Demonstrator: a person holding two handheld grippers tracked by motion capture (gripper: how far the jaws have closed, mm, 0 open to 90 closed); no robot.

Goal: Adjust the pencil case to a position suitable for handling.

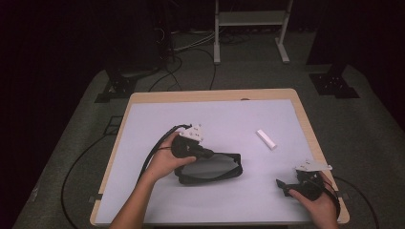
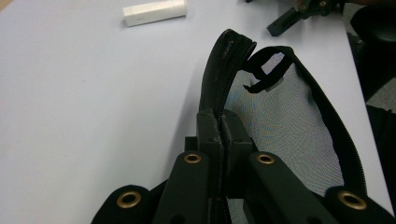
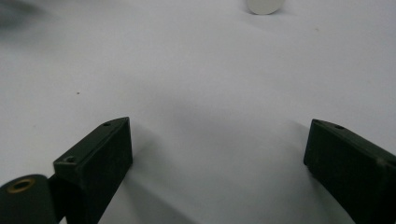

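Where the white tabletop (image 1: 157, 200) lies bare at its near right corner, the right tool (image 3: 217, 154) hovers with jaws wide, nothing between them. Left tool (image 2: 223, 135): jaws pinched onto the zipper edge of a black mesh pouch (image 2: 285, 126), mid-tabletop. White block (image 1: 266, 139): right of the pouch, well apart.

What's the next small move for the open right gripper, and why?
Probably carry the right gripper toward the white block ahead of it: its jaws stand wide and empty, while the left gripper is clamped on the mesh pouch at its open zipper rim.
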